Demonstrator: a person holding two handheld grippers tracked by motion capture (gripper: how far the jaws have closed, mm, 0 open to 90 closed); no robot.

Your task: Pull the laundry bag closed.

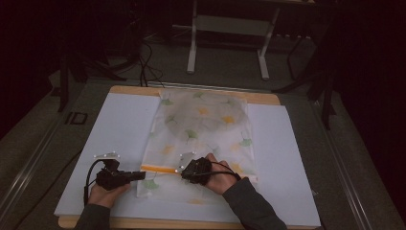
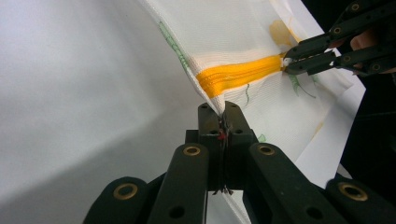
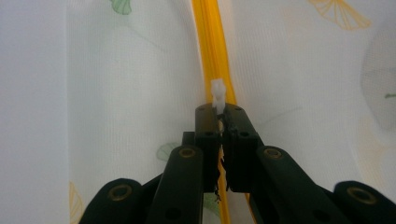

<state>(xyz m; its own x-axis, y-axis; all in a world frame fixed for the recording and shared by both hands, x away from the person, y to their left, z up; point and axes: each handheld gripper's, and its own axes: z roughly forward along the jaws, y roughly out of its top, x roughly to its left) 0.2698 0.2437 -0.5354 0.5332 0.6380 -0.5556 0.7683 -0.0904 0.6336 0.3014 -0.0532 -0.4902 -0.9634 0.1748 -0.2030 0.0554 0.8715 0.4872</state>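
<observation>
— White mesh pouch point(image 1: 201, 139) printed with green and yellow leaves lies flat on the white sheet point(image 1: 115, 134) covering the wooden table point(image 1: 129, 90); something dark and round shows through its far half.

— And the tongs?

— The left gripper point(image 2: 223, 112) is clamped on the pouch's edge, just beside the end of the orange zipper point(image 2: 238, 74). The right gripper point(image 3: 220, 112) is closed on the small white zipper pull point(image 3: 217, 93), partway along the zipper.

— Where are the hands?

— At the pouch's near end, the right hand point(image 1: 215, 175) resting on the pouch.
</observation>
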